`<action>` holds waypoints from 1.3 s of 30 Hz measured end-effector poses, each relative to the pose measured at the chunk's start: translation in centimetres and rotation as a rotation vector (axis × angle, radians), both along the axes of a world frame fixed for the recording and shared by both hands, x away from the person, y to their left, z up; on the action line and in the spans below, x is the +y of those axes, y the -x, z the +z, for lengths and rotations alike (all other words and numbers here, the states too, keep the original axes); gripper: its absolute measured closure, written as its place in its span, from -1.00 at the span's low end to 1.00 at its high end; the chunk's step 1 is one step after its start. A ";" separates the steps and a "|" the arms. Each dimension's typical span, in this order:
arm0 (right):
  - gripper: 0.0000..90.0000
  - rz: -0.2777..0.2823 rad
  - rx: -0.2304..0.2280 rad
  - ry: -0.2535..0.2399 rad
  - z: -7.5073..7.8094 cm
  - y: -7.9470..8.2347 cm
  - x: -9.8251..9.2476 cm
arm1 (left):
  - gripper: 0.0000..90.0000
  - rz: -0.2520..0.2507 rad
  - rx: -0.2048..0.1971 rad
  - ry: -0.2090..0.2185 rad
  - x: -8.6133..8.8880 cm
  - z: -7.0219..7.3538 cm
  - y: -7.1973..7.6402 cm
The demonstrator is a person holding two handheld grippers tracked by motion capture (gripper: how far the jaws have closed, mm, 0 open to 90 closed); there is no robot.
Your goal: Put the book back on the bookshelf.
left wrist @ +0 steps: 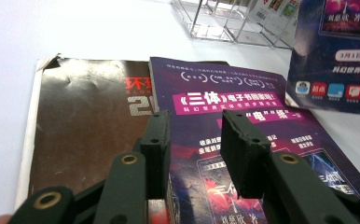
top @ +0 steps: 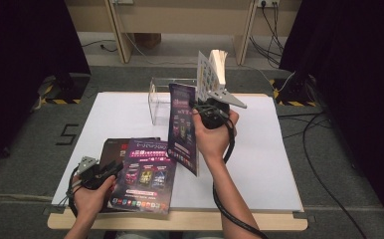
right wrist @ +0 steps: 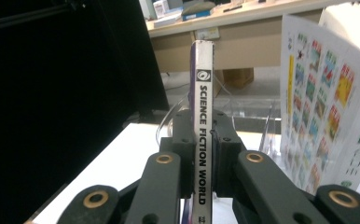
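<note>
My right gripper [top: 199,107] [right wrist: 202,140] is raised over the middle of the table, shut on the spine of a purple magazine [top: 181,127] [right wrist: 202,93] marked "SCIENCE FICTION WORLD", which hangs upright. This magazine's lower cover [left wrist: 336,56] also shows in the left gripper view. Behind it a white book [top: 209,74] [right wrist: 327,102] with coloured pictures stands by a clear acrylic stand [top: 159,102] [left wrist: 225,23]. At the front left my left gripper [top: 111,169] [left wrist: 194,140] is open, low over a second purple magazine [top: 143,177] [left wrist: 234,93] that lies flat on a dark magazine [top: 111,147] [left wrist: 85,126].
A white sheet [top: 259,164] covers the tabletop, with bare room on its right half. Black curtains hang at both sides. Cables [top: 319,164] trail on the floor to the right, and wooden furniture legs [top: 118,35] stand beyond the table.
</note>
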State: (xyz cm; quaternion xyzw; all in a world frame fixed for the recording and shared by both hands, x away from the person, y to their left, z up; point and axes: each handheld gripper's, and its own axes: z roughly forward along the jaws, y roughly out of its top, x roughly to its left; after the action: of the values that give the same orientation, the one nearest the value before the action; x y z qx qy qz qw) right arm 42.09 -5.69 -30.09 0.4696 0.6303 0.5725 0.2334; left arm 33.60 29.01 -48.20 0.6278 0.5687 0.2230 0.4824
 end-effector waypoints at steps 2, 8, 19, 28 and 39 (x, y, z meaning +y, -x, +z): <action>0.85 -0.008 -0.013 -0.001 0.2 -0.1 0.0 | 0.39 0.001 -0.001 0.001 0.0 0.0 0.0; 0.85 -0.025 -0.031 -0.001 0.8 -0.6 0.1 | 0.39 -0.001 -0.003 0.002 0.0 0.0 0.0; 0.85 -0.055 -0.040 0.008 1.3 -1.7 -0.1 | 0.39 0.001 -0.003 -0.002 0.0 -0.1 0.0; 0.85 -0.068 -0.048 0.008 1.8 -2.4 -0.1 | 0.39 -0.006 -0.004 -0.005 -0.1 -0.1 -0.1; 0.85 -0.075 -0.070 0.006 2.6 -3.2 0.5 | 0.39 -0.004 -0.006 -0.004 -0.1 0.0 -0.1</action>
State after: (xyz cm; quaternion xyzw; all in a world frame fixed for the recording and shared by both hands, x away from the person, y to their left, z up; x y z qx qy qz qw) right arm 45.29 -5.20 -27.54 0.4718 0.6053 0.5776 0.2782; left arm 33.67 28.95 -48.21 0.6291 0.5656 0.2250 0.4834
